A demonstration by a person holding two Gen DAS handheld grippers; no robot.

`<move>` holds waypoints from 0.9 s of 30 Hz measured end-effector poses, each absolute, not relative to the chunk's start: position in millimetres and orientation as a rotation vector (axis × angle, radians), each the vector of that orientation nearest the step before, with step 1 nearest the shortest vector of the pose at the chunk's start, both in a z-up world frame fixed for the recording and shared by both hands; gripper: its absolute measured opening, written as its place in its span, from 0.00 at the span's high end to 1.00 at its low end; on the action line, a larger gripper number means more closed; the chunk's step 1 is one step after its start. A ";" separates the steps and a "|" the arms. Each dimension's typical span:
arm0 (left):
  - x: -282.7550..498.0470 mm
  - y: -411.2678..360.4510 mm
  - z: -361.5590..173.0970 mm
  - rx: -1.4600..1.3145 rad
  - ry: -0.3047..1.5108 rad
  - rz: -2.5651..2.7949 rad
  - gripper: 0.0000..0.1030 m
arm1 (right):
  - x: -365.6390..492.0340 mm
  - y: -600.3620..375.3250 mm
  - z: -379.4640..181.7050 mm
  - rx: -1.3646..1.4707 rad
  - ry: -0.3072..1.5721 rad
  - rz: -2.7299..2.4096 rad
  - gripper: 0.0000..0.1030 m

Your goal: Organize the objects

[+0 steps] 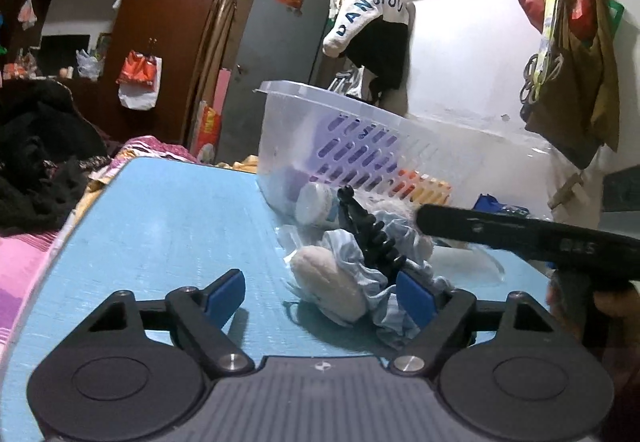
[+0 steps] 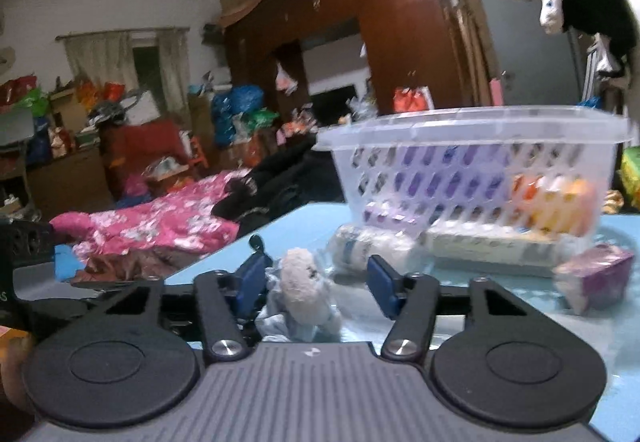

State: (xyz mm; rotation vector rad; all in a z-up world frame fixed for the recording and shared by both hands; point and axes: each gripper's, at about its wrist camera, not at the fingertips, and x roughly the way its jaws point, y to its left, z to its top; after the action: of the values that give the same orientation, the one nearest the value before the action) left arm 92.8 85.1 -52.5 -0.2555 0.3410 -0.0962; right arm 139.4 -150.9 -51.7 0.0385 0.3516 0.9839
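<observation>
A small plush toy in pale blue cloth (image 1: 340,282) (image 2: 302,282) lies on the light blue table (image 1: 160,226) with a black ridged piece (image 1: 370,238) across it. My left gripper (image 1: 320,294) is open, the toy between its blue pads and against the right one. My right gripper (image 2: 314,278) is open around the toy's head. A clear plastic basket (image 1: 352,138) (image 2: 472,162) holding purple and orange packets stands just behind. A white bottle (image 1: 318,202) (image 2: 372,246) lies beside it.
The right gripper's black body (image 1: 520,234) reaches in from the right in the left wrist view. A purple packet (image 2: 596,278) and a flat white box (image 2: 488,246) lie by the basket. Pink bedding (image 2: 160,222) and dark clothes (image 1: 36,162) lie beyond the table's left edge.
</observation>
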 end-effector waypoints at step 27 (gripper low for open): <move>69.4 51.3 -35.4 -0.159 0.160 -0.153 0.57 | 104.0 -183.8 -45.4 0.015 0.218 0.987 0.73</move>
State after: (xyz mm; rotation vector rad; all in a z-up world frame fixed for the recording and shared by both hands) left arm 69.4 51.3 -35.4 -0.1591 0.1601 -0.1534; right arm 104.0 -183.8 -45.4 0.0147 0.2175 0.9874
